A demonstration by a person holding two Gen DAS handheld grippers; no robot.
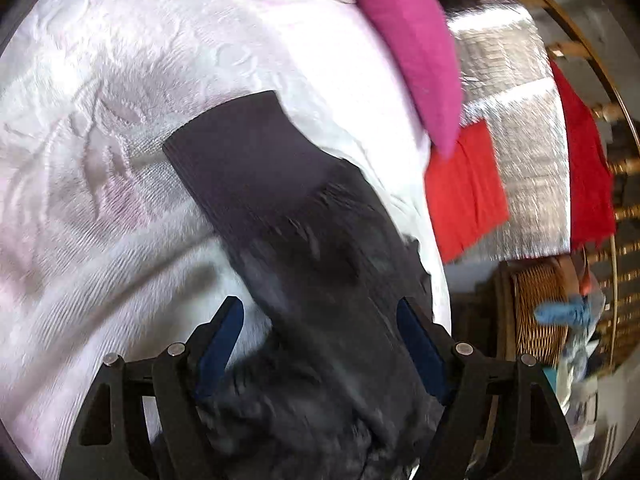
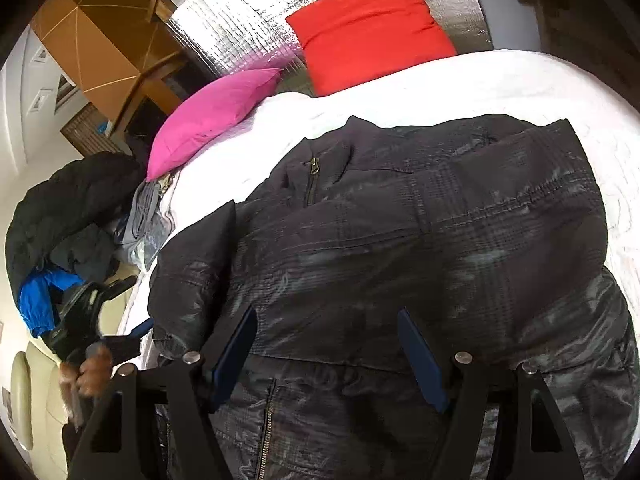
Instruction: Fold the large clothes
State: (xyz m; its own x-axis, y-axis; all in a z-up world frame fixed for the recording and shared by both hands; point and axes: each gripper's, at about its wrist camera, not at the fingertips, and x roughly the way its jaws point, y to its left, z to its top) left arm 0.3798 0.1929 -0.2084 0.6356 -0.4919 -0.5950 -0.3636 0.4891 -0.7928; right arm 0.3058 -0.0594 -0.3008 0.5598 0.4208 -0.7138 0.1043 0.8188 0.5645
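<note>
Dark quilted jacket (image 2: 400, 240) spread crumpled on white bedspread (image 2: 440, 80), sleeve between gaping left tongs (image 1: 320, 344), right tongs (image 2: 328, 352) wide, empty

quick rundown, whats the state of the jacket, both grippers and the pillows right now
black jacket: spread flat on the white bedspread, zipper closed, sleeve lying out straight
left gripper: open, over the sleeve, not gripping
right gripper: open, above the jacket, holding nothing
pink pillow: lying at the bed's edge
red pillow: propped against the silver headboard
</note>
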